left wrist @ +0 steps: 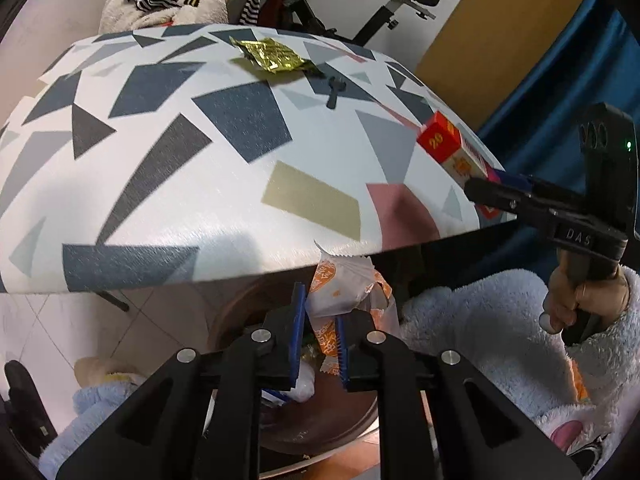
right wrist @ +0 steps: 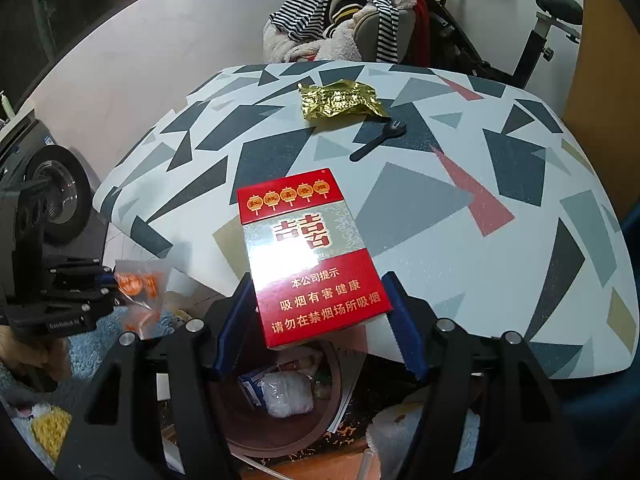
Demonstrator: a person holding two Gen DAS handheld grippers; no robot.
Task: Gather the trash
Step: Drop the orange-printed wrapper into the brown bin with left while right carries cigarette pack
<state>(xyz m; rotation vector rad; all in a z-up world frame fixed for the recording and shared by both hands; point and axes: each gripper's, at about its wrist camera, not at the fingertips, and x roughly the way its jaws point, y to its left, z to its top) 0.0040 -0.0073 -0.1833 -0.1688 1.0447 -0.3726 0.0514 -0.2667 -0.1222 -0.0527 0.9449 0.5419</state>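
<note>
Left gripper (left wrist: 320,340) clenched on an orange-and-white wrapper (left wrist: 340,292), held past the table (left wrist: 168,184) edge, above the brown trash bin (left wrist: 332,416) on the floor. Right gripper (right wrist: 320,320) jaws spread either side of the red cigarette pack (right wrist: 308,256); pack overhangs table edge, contact with pads unclear. Gold foil wrapper (right wrist: 340,100) and small black fork (right wrist: 378,140) lie at table's far side, near each other. Bin already holds trash

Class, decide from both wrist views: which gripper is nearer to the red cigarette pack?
Right. The right gripper has the red cigarette pack between its open fingers at the table edge. The left gripper is off beside the table, holding an orange-and-white wrapper.
</note>
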